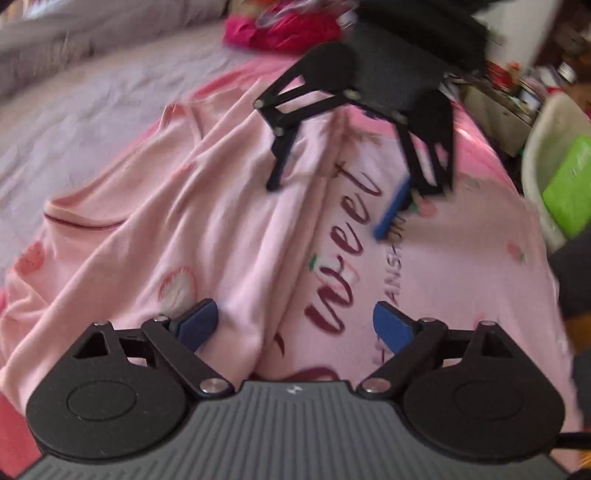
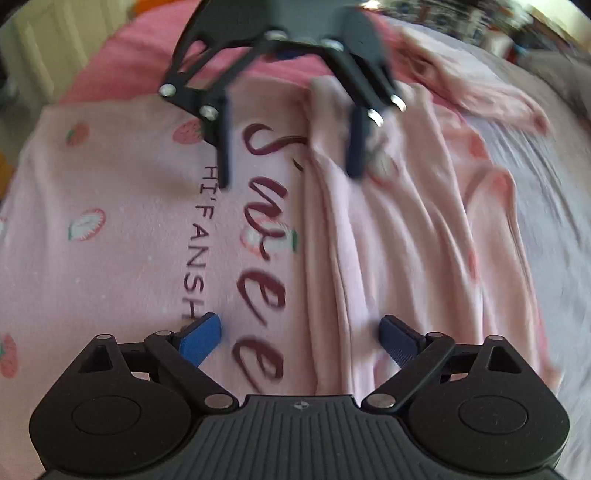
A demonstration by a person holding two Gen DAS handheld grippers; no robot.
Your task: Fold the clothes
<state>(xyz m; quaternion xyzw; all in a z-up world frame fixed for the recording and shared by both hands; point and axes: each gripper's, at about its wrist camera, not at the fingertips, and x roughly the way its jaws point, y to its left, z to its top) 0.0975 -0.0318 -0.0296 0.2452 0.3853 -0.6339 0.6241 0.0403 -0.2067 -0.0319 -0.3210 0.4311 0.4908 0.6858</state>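
In the left wrist view, a grey sheet point(image 1: 92, 103) covers the bed on the left. Beside it, a pale pink shirt point(image 1: 229, 229) lies spread across the bed, one side folded in over the front so a long ridge of cloth runs up the middle. The left gripper point(image 1: 295, 325) hangs above the shirt with its jaws wide and nothing between them. Just right of the ridge, dark red script reads "weet", with small grey capitals "ANSH" beside it. The right gripper point(image 1: 332, 199) faces in from the far side, also above the shirt, jaws wide and empty. Only this view shows a red heap of cloth point(image 1: 280, 29) at the far end of the bed and, past the right edge of the bed, a pale chair point(image 1: 546, 140) holding a green pack point(image 1: 569, 184) in front of cluttered shelves.

In the right wrist view, the flat part of the shirt point(image 2: 110, 258) is on the left, printed with small strawberries. Here the writing shows more fully: "Sweet" in red script, and "HI'FANSH" in grey capitals alongside. The right gripper point(image 2: 299, 339) sits over the word, jaws wide apart and clear of the cloth. The left gripper point(image 2: 291, 162) points in from the top, open over the start of the script. To the right, the folded side lies in loose wrinkles, one sleeve point(image 2: 491, 96) trailing onto the grey sheet point(image 2: 554, 221). A brighter pink cover point(image 2: 140, 66) shows beyond the shirt.
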